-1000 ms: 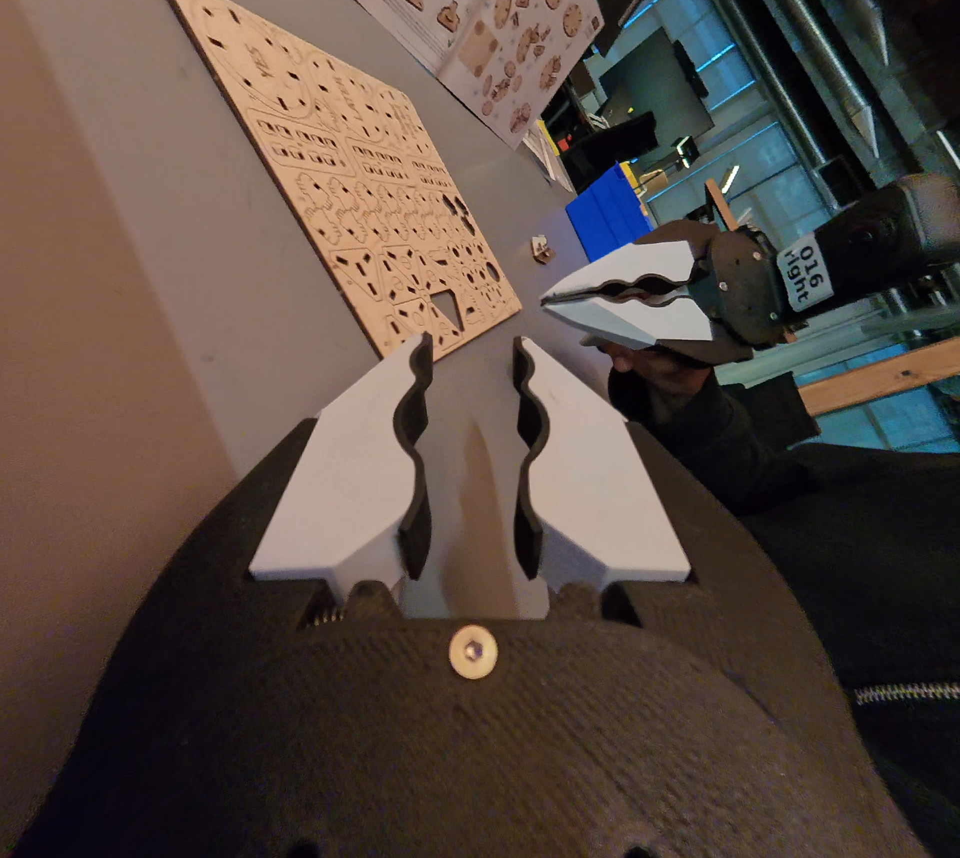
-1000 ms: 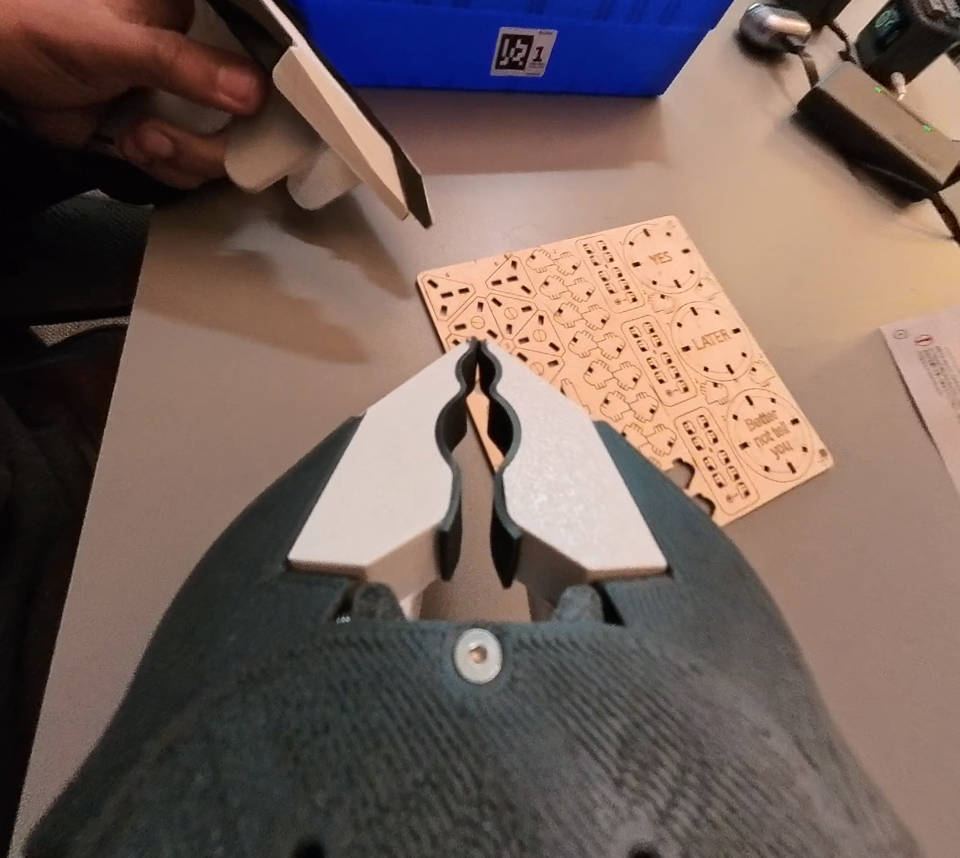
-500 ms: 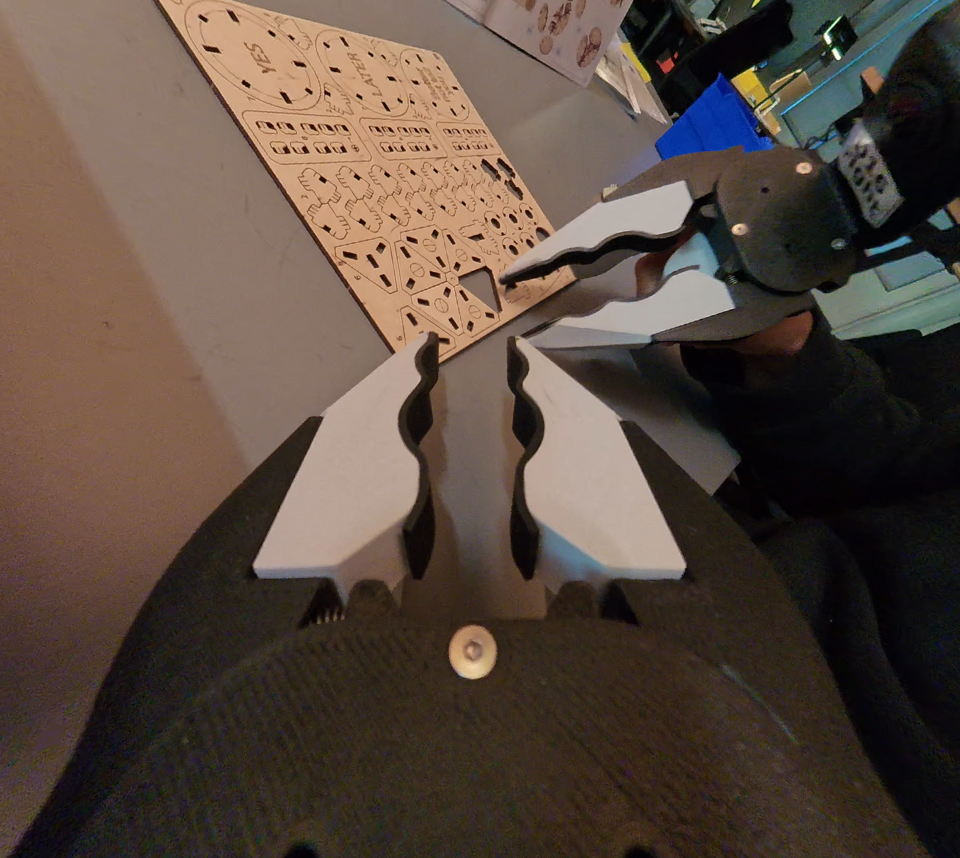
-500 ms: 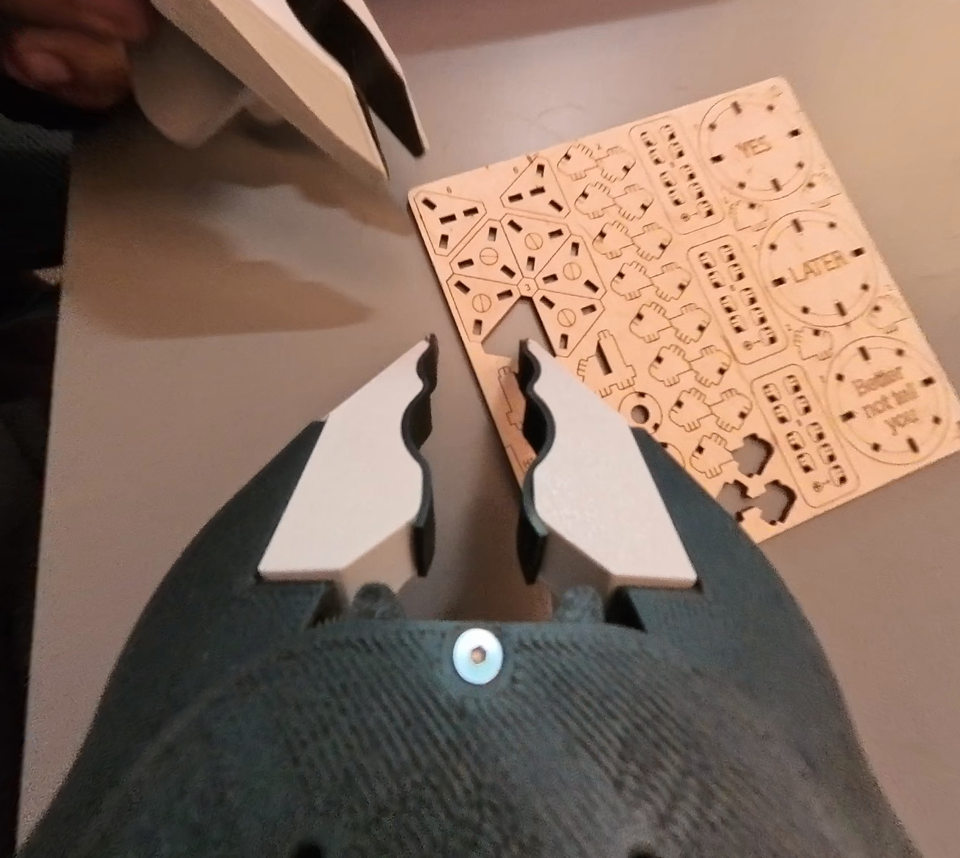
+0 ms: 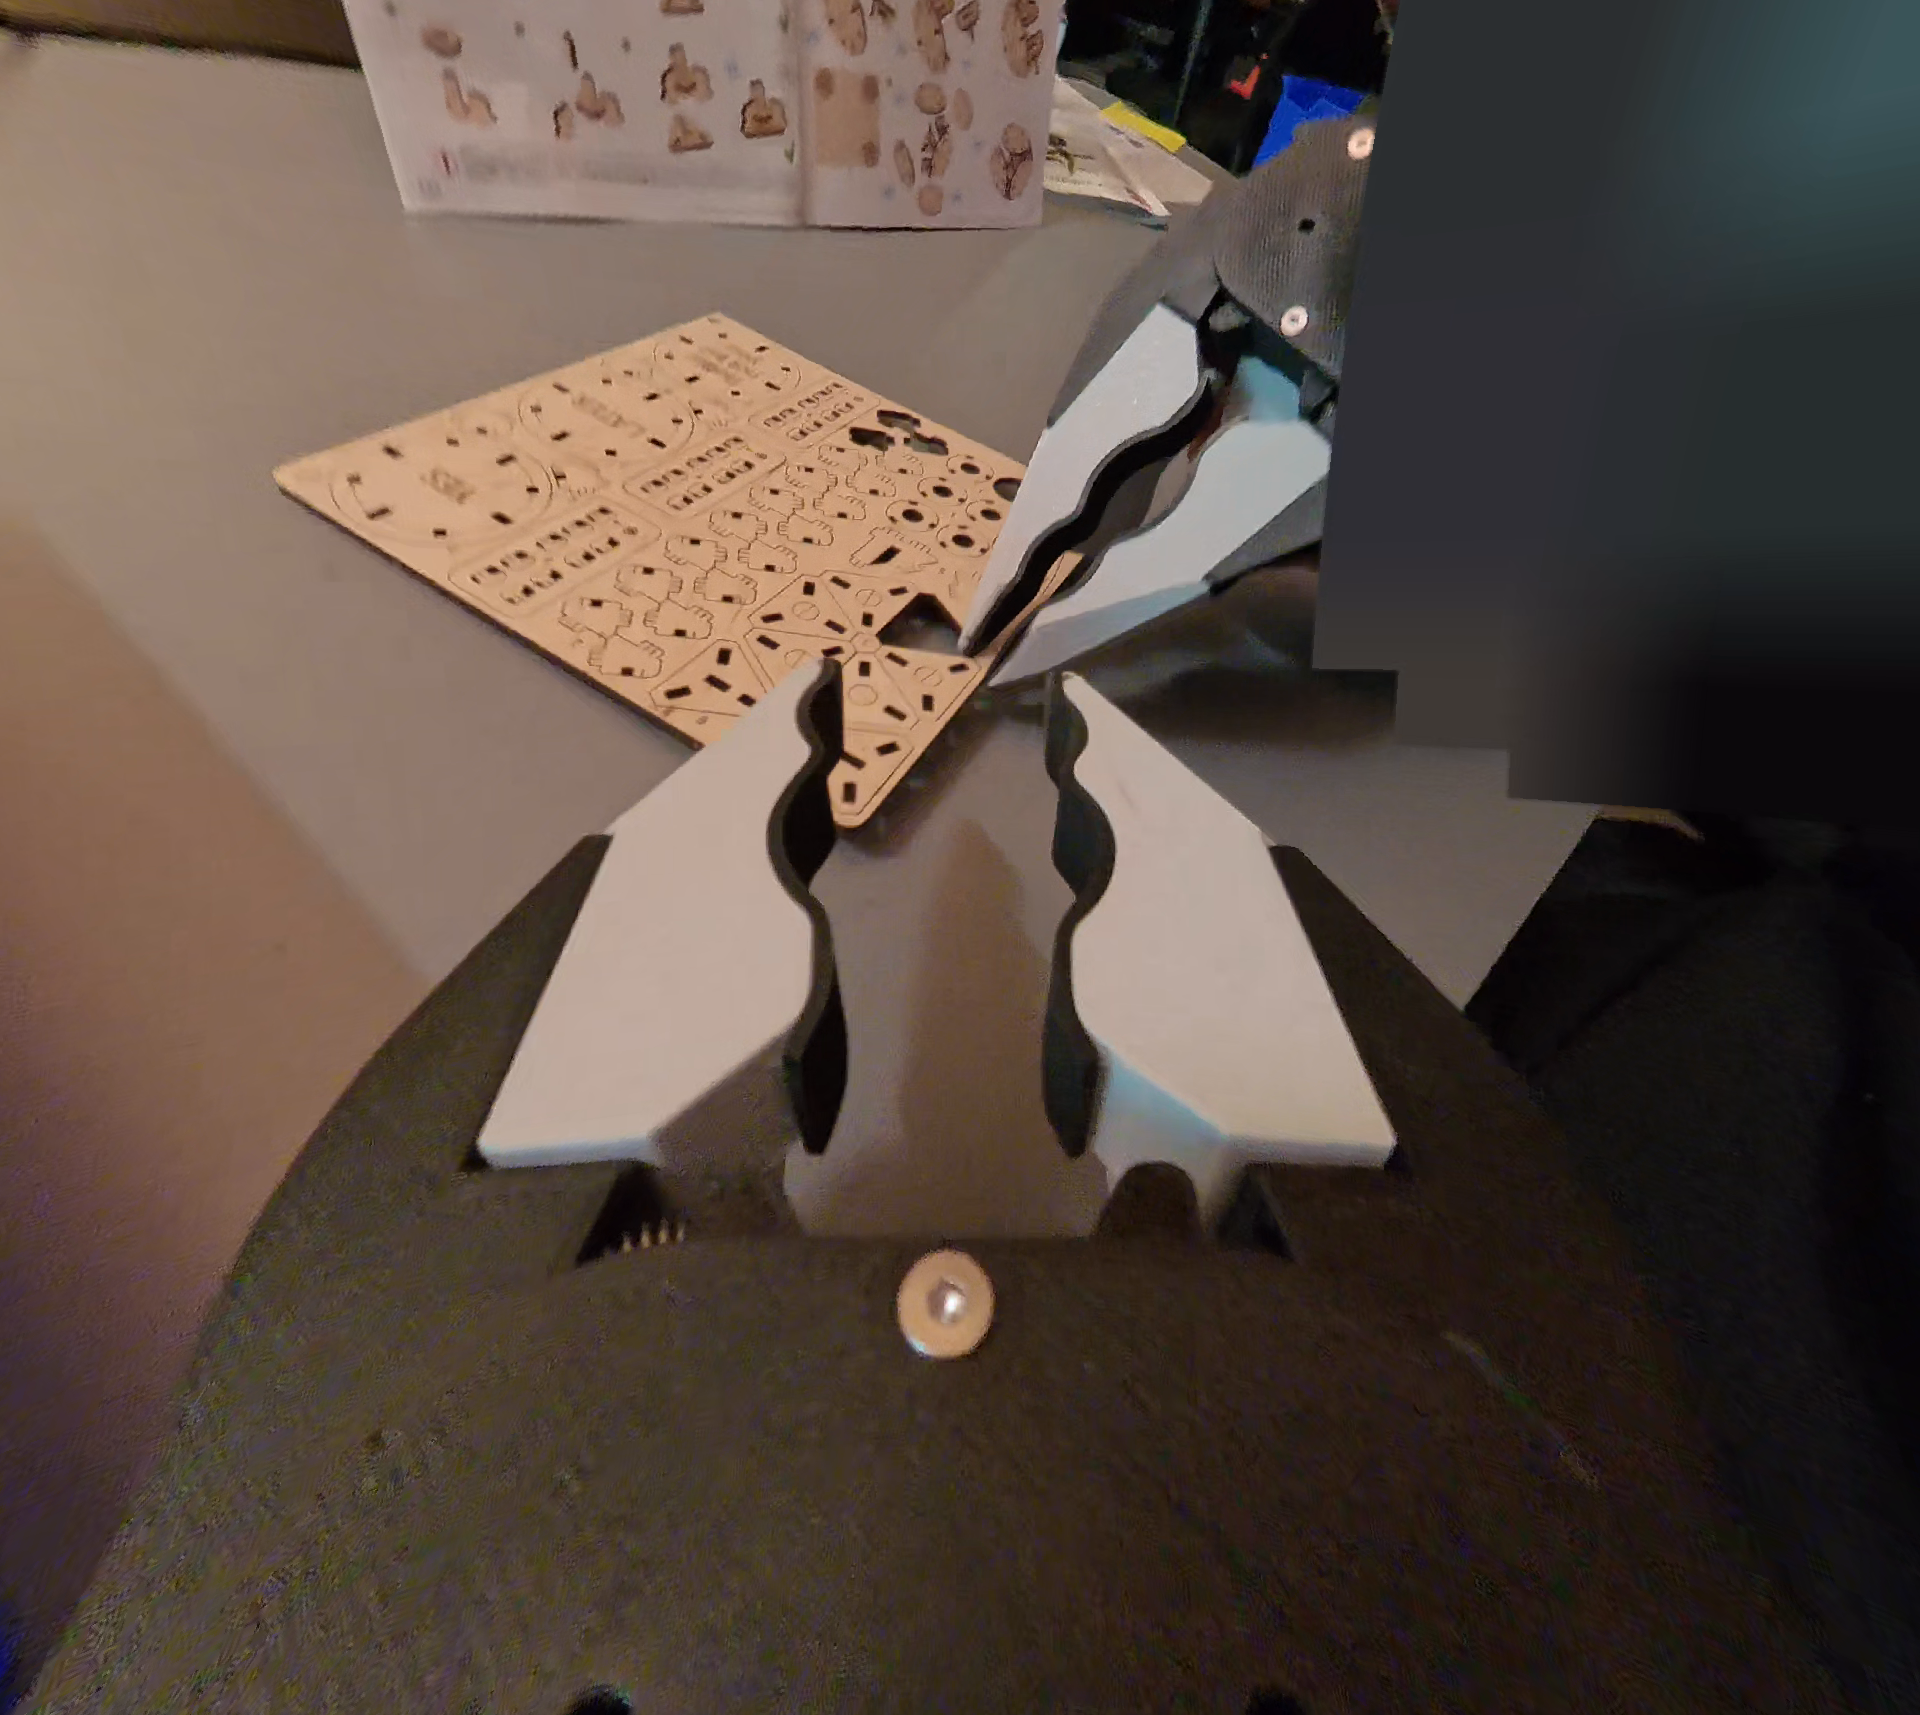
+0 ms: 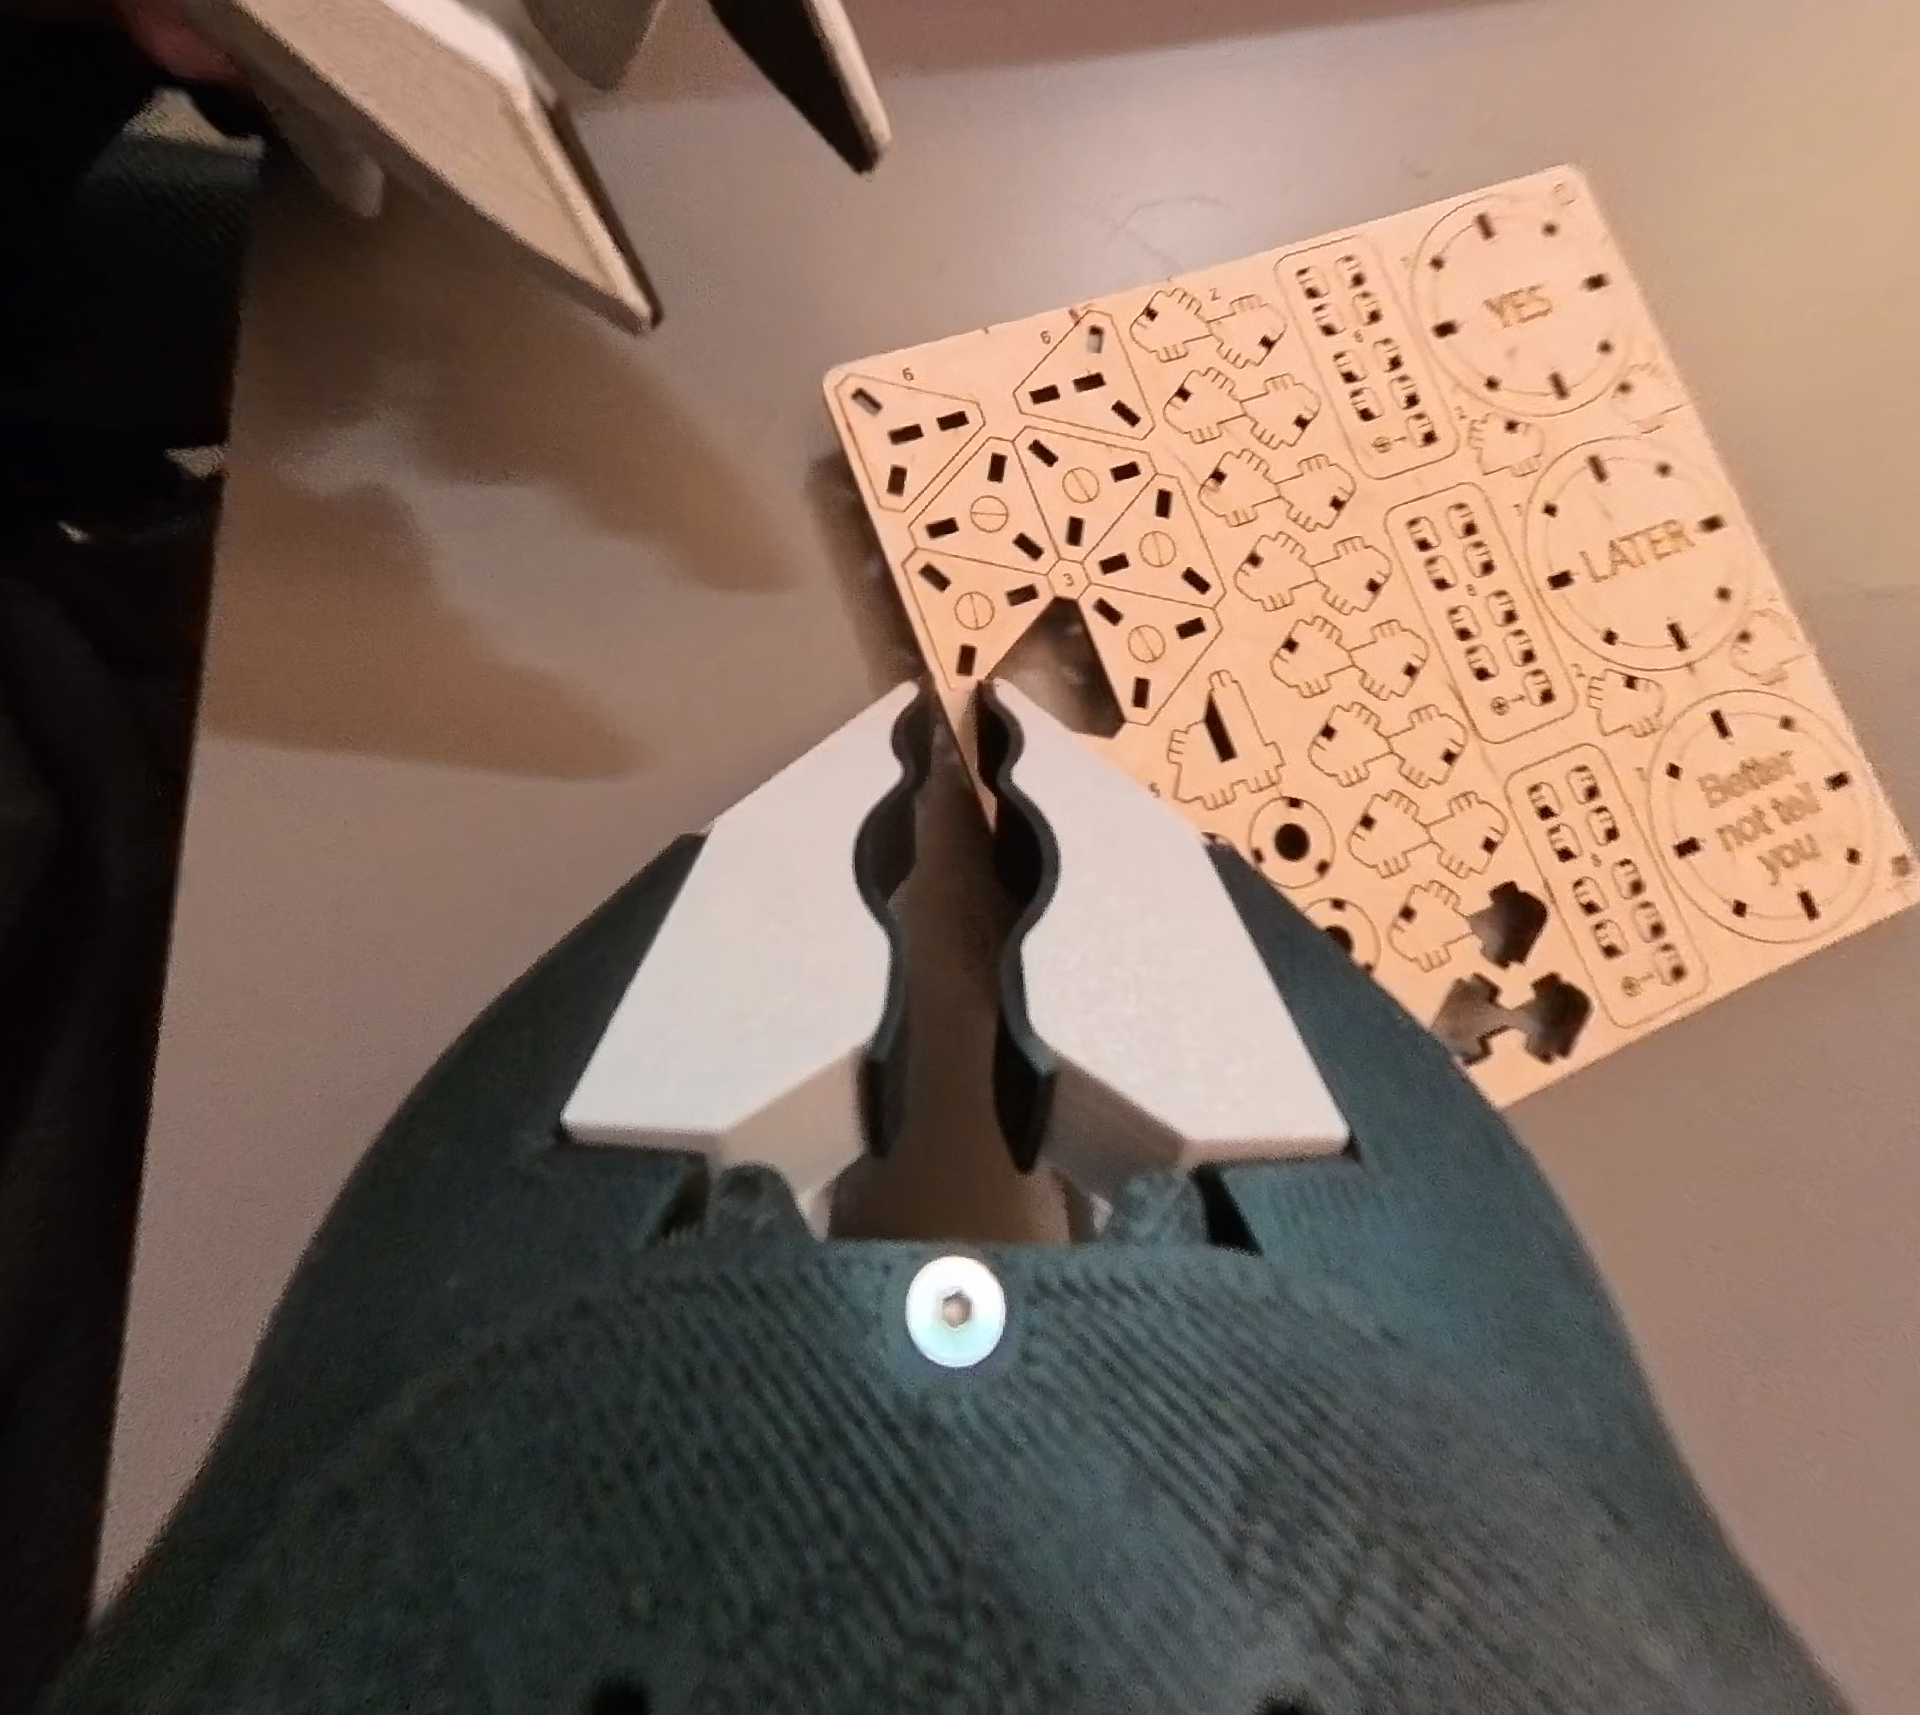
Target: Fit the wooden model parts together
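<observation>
Surface, left wrist view: grey bench (image 5: 260, 315) in a dim, cluttered room, with a printed leaflet (image 5: 707, 3) standing open towards its far edge.
Sheet, left wrist view: pale wooden sheet (image 5: 644, 522) of laser-cut puzzle parts, mid-bench, its near corner raised slightly.
Left gripper (image 5: 940, 694): fingers wide apart and bare, with the sheet's near corner just ahead.
Right gripper (image 5: 982, 652): fingers almost closed, pinching the sheet's right edge.
Surface, right wrist view: plain bench top, shadowed on the left.
Sheet, right wrist view: some parts are punched out, and its near edge sits between the right fingertips (image 6: 992, 704).
</observation>
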`<control>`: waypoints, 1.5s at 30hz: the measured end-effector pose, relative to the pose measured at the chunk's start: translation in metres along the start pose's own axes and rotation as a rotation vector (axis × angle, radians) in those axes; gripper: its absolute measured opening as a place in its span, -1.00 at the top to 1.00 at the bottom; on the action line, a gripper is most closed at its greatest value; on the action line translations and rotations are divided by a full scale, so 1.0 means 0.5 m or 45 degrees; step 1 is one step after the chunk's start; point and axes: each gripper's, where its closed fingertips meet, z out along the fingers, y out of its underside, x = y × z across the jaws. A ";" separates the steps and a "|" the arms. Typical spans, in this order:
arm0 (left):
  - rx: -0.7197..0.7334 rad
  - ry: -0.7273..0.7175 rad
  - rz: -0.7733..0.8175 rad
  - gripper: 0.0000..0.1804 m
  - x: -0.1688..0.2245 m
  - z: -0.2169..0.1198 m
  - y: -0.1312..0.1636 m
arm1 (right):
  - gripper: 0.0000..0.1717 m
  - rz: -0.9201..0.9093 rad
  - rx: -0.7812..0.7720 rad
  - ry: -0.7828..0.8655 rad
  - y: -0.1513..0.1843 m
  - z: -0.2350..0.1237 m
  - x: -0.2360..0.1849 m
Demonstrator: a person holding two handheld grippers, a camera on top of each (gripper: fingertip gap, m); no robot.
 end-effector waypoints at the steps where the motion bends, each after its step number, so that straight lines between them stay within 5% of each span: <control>1: 0.002 -0.005 0.051 0.56 0.005 0.001 -0.002 | 0.92 0.009 0.029 -0.005 -0.005 -0.012 0.001; 8: -0.120 -0.163 0.485 0.45 0.023 0.028 0.021 | 0.93 0.066 0.155 -0.062 -0.016 -0.079 0.000; 13: -0.224 -0.500 0.848 0.57 -0.024 0.048 0.034 | 0.93 0.073 0.194 -0.085 -0.006 -0.097 -0.008; 16: -0.242 -0.552 0.990 0.69 -0.023 0.063 0.036 | 0.94 0.075 0.212 -0.094 0.001 -0.099 -0.015; 23: -0.192 -0.482 1.130 0.86 -0.003 0.093 0.029 | 0.92 0.079 0.277 -0.069 0.007 -0.112 -0.008; 29: -0.147 -0.506 1.182 0.89 -0.002 0.106 0.016 | 0.72 -0.165 0.446 0.286 -0.032 -0.136 -0.006; 35: -0.168 -0.500 1.238 0.89 0.009 0.132 0.020 | 0.64 -0.653 0.203 0.622 -0.027 -0.082 -0.019; 45: -0.193 -0.520 1.309 0.93 0.010 0.131 0.030 | 0.93 -0.848 0.059 0.647 -0.031 -0.045 -0.014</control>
